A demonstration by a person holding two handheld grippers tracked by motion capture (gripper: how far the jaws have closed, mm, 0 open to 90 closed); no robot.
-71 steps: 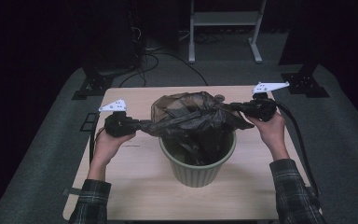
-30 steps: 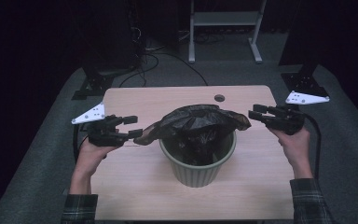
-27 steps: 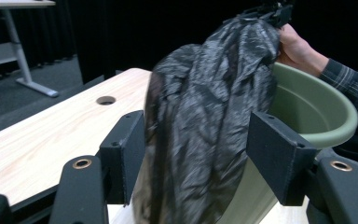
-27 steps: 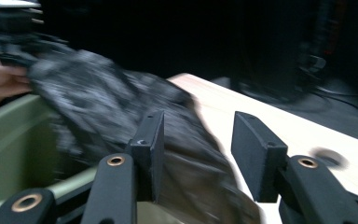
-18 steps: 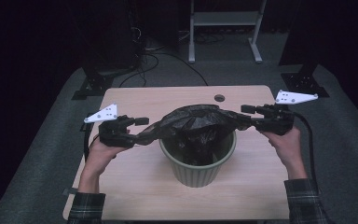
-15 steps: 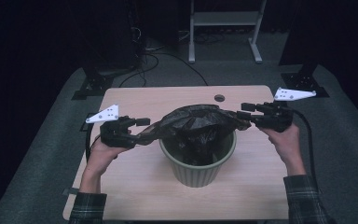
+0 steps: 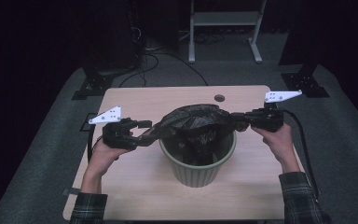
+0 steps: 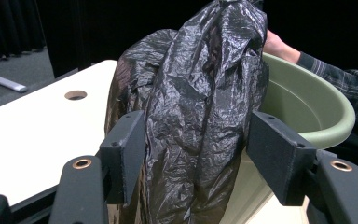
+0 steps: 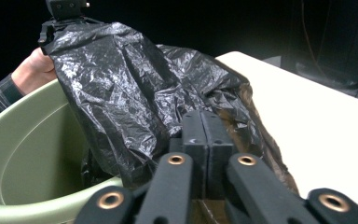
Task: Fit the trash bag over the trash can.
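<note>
A black plastic bag is stretched across the top of a green bin in the middle of the table. My left gripper is at the bin's left side. Its jaws stand apart, with a thick bunch of bag pressed between the pads. My right gripper is at the bin's right rim. Its jaws have just closed, the pads meet, and the bag's edge is caught there. The bin's inside lies under the bag.
A round cable hole sits near the table's far edge. Behind the table are a white metal stand, floor cables and two dark stand feet. Bare tabletop lies on both sides of the bin.
Both hands have come inward toward the bin, so the bag hangs a little slacker over it. The right gripper's jaws have closed.
</note>
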